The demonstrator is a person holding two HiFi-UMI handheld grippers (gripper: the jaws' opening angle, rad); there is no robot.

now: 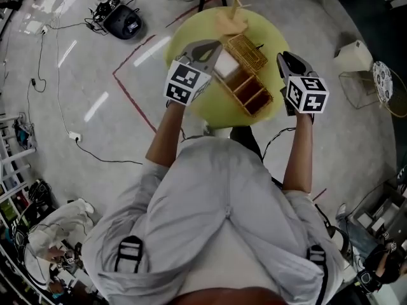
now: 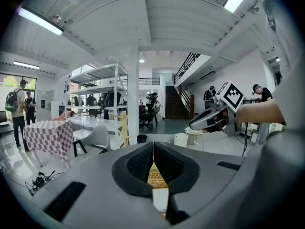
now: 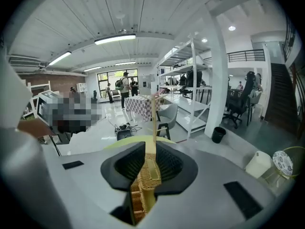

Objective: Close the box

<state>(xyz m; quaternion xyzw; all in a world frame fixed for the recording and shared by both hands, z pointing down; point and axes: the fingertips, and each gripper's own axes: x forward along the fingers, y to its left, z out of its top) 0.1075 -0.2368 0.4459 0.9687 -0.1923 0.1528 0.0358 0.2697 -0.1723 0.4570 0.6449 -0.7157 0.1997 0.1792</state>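
The right gripper [image 1: 282, 58] has its jaws pinched on the woven lid [image 1: 247, 51] of the box [image 1: 251, 91], which sits open on the yellow table [image 1: 267, 27], likely so the lid can swing down, while the left gripper [image 1: 215, 47], jaws pressed together, sits by the lid's left side.

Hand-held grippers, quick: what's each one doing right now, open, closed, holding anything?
Left hand-held gripper: closed on an edge of the wicker box.
Right hand-held gripper: closed on a woven wall of the wicker box.
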